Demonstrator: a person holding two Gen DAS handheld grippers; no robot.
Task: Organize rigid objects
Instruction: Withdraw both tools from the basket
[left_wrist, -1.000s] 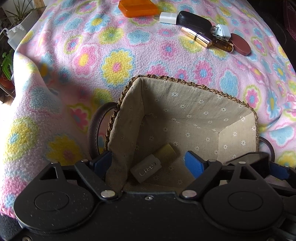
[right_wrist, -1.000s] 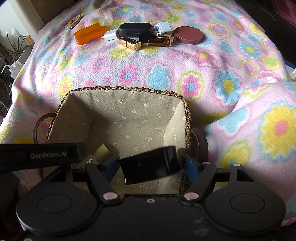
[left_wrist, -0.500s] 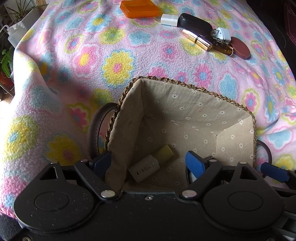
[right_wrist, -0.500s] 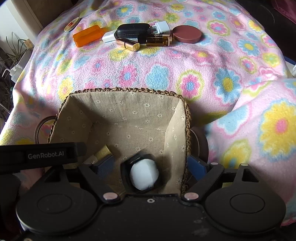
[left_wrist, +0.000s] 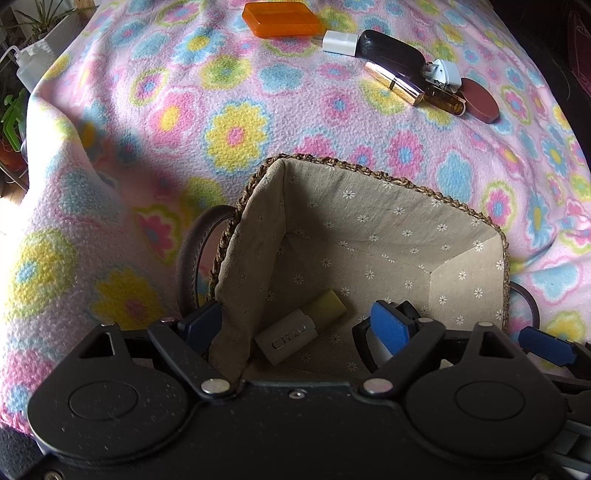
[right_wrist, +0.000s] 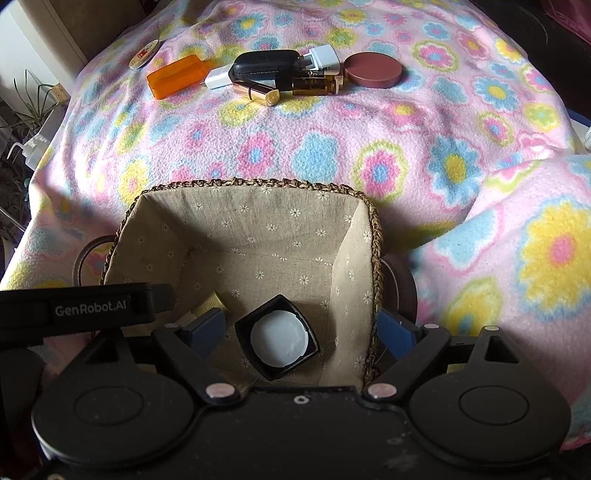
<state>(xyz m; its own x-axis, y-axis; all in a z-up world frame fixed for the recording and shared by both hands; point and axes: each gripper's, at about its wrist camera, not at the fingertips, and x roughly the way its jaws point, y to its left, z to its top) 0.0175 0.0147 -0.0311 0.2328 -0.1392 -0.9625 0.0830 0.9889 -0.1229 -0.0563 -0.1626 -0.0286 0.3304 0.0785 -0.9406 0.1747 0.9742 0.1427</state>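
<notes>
1. Hanging over the near end of a lined woven basket (right_wrist: 236, 236), both tools point steeply down into it.
2. The right tool (right_wrist: 301, 332) has just been opening its jaws; they now stand spread, one blue pad inside the basket and the other outside its right wall, touching nothing.
3. Between them, on the basket floor, lies a square black jar (right_wrist: 277, 338) with a round white face turned up, free of both pads.
4. The left tool (left_wrist: 295, 321) is spread too, straddling the basket's left wall: one pad outside, one inside.
5. Between its pads, untouched, a grey-and-yellow lip balm tube (left_wrist: 301, 326) lies tilted on the liner.
6. Far across the flowered fleece blanket (right_wrist: 314, 155) a cluster waits: an orange translucent case (right_wrist: 177, 75), a white adapter (right_wrist: 218, 77), a black oblong case (right_wrist: 266, 62), a gold lipstick (right_wrist: 256, 92), an amber vial (right_wrist: 314, 85) and a round brown compact (right_wrist: 373, 69).
7. A small round badge (right_wrist: 144, 59) sits at the far left, apart from them.
</notes>
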